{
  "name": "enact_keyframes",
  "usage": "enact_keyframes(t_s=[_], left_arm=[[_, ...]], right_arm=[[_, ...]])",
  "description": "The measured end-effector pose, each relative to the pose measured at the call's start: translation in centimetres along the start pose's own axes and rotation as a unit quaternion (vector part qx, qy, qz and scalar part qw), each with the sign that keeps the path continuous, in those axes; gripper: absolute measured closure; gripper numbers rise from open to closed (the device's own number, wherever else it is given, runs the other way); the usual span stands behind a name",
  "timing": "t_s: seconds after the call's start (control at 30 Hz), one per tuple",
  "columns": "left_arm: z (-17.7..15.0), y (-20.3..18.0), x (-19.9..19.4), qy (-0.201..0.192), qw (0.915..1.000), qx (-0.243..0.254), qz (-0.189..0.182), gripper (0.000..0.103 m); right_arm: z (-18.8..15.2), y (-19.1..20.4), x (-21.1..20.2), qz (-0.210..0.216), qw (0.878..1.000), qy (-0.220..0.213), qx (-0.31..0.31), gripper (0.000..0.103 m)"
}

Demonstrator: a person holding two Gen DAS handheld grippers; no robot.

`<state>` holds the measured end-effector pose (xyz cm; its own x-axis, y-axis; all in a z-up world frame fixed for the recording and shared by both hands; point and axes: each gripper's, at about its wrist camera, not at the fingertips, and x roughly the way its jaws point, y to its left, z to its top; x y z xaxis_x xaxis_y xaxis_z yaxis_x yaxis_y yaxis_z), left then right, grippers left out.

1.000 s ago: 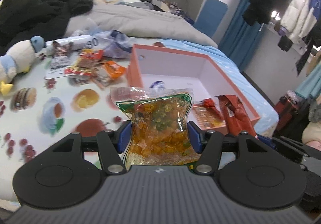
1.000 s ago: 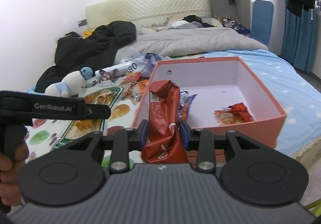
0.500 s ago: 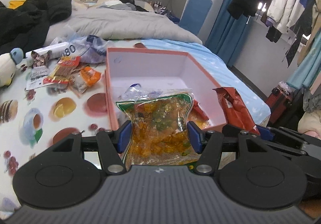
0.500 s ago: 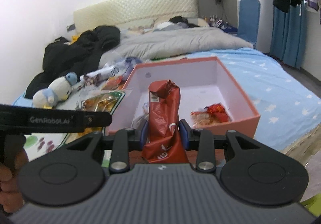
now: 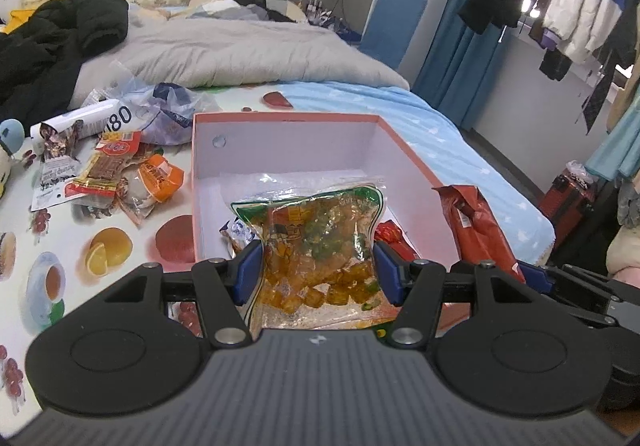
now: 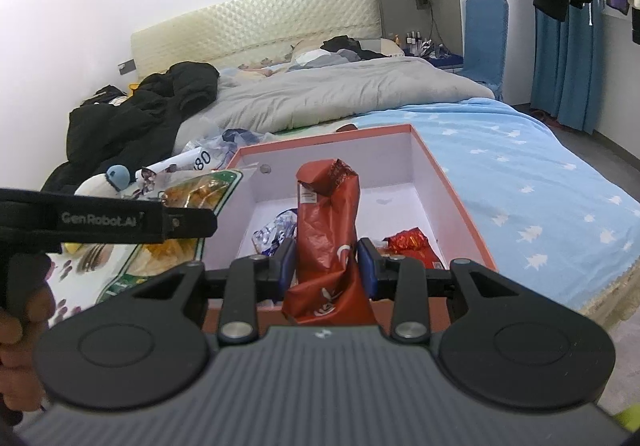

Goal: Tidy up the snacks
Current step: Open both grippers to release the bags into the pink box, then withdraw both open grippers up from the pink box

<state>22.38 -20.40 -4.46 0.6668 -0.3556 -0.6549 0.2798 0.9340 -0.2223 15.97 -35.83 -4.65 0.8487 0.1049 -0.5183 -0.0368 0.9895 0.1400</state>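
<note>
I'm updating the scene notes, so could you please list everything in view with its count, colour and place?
box: one, pink outside, white inside, open on the bed
clear bag of yellow snacks: one, in the left hand-held gripper, in front of the box
red packet: one, in the right hand-held gripper, in front of the box
packets in the box: several, red and blue-white, on its floor
loose snacks: a pile, mostly orange and red, on the printed sheet left of the box
plush toy: one, white and blue, beside the pile
black jacket: one, on the bed
grey duvet: one, behind the box
left hand-held gripper: shut on the bag
right hand-held gripper: shut on the packet
</note>
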Motion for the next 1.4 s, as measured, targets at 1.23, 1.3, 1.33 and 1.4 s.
enact_keyframes(t_s=[1.23, 1.3, 1.33, 1.4], left_arm=[[4.6, 3.3, 6.4, 0.018, 0.9997, 0.001, 0.015, 0.022], [4.4, 3.5, 5.0, 0.01, 0.9999, 0.003, 0.014, 0.022], [4.3, 3.5, 4.4, 0.006, 0.9999, 0.004, 0.014, 0.022], [4.0, 3.6, 3.0, -0.001, 0.9999, 0.007, 0.012, 0.022]], right_arm=[[2.0, -2.8, 10.1, 0.005, 0.999, 0.044, 0.028, 0.035], [2.1, -2.3, 9.4, 0.006, 0.999, 0.038, 0.026, 0.035], [2.1, -2.1, 9.0, 0.007, 0.999, 0.036, 0.026, 0.035], [2.1, -1.4, 8.3, 0.011, 0.999, 0.03, 0.029, 0.035]])
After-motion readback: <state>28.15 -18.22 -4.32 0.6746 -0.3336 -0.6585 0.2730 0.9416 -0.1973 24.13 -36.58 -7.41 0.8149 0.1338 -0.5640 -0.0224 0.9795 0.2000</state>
